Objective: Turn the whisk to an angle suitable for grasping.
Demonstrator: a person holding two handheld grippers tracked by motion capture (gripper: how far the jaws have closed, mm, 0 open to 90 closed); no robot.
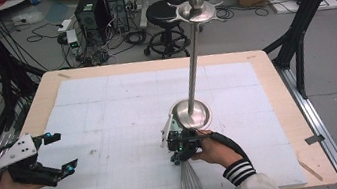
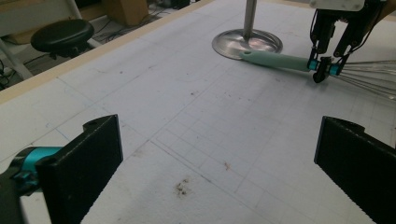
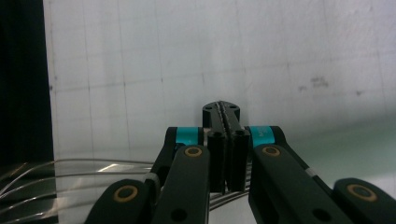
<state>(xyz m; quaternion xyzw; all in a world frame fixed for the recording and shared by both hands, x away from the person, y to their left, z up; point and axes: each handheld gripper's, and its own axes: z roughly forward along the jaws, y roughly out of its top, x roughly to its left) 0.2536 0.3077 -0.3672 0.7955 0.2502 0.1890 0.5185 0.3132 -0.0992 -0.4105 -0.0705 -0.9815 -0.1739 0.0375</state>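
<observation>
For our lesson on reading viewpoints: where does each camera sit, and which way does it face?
High view: above the table, facing forward and down; both forearms and grippers show.
Left gripper view: on the left gripper, facing the stand.
Right gripper view: on the right gripper, facing the mat.
Shared: the whisk appears in all three.

Your right gripper [image 1: 180, 143] sits right of the mat's [image 1: 108, 113] centre, clamped on the whisk [image 1: 189, 177] where handle meets wires. The whisk's wires run back toward you, over the mat's near edge; its handle [image 2: 275, 60] points away and touches the stand's base [image 1: 190, 114], just beyond the gripper. The stand's pole [image 1: 193, 65] rises from that base. Your left gripper [image 1: 59, 154] is well apart, at the mat's near left, jaws spread over bare mat. The mat lies on the table [image 1: 275, 78].
</observation>
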